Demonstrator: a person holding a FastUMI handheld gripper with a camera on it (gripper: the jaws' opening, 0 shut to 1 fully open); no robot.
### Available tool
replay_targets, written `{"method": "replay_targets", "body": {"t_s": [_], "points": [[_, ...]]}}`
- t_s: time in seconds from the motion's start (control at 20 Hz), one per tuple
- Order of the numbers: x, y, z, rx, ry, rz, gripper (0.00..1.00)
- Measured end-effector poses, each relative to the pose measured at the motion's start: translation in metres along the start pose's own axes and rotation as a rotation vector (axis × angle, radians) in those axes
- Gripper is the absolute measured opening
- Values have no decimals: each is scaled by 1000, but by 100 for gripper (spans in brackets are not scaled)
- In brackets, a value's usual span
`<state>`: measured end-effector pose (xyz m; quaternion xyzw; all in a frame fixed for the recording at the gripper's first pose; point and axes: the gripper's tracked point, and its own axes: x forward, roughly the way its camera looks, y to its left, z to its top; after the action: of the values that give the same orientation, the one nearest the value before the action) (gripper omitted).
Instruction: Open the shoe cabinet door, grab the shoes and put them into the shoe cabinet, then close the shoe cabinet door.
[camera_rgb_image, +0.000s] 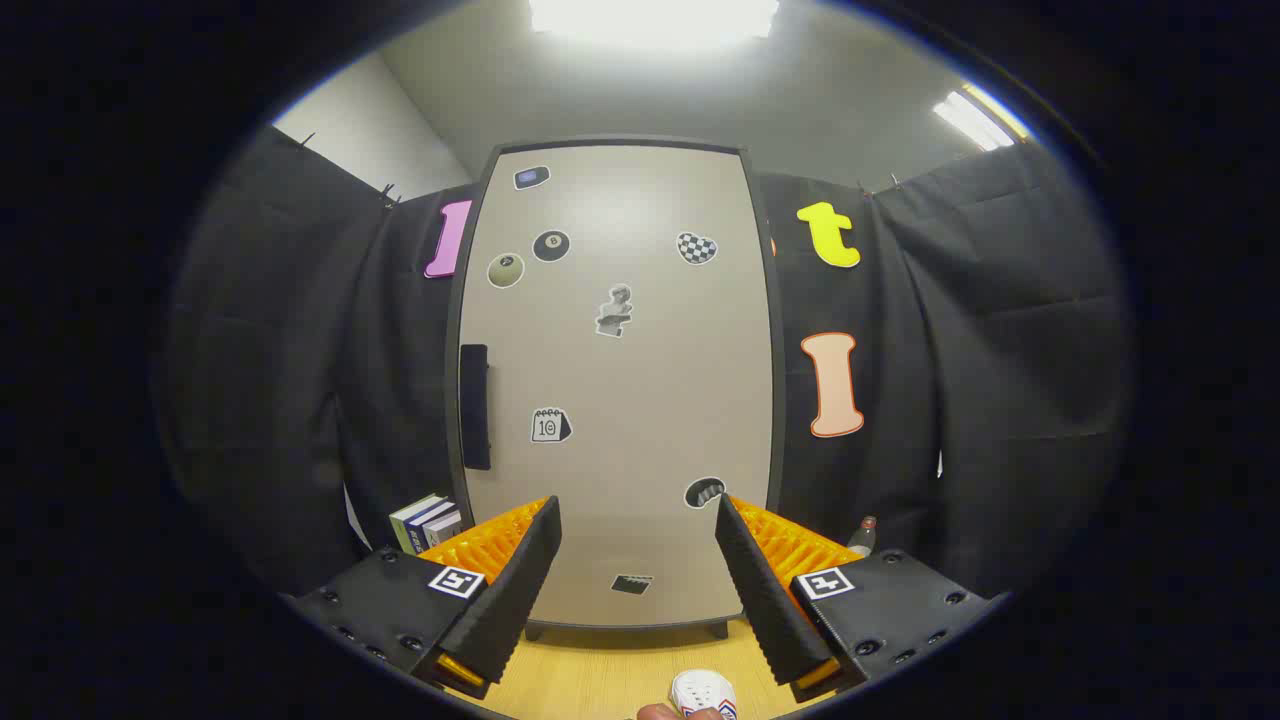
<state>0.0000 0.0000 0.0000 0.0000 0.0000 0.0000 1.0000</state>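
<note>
Shoe cabinet door (640, 400) is plain beige with a dark frame, black handle (474, 407), checkered heart sticker (697, 248). Light wood floor (600, 675), white shoe (703, 692) with red-blue trim.

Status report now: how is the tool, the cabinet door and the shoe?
Tool open, holding nothing. Cabinet door shut, straight ahead beyond the fingers, handle on its left edge. White shoe on the floor, near the tool. Nothing between tool and door.

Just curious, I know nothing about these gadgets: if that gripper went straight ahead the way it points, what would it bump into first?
Most likely the closed shoe cabinet door. The gripper is open, holding nothing, and nothing shows between its fingers and the door, though the depth is unclear.
</note>
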Motion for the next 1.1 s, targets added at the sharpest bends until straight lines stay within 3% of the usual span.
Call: {"method": "replay_targets", "body": {"t_s": [1.1], "points": [[-21,15,19,26,-6,3,97]]}}
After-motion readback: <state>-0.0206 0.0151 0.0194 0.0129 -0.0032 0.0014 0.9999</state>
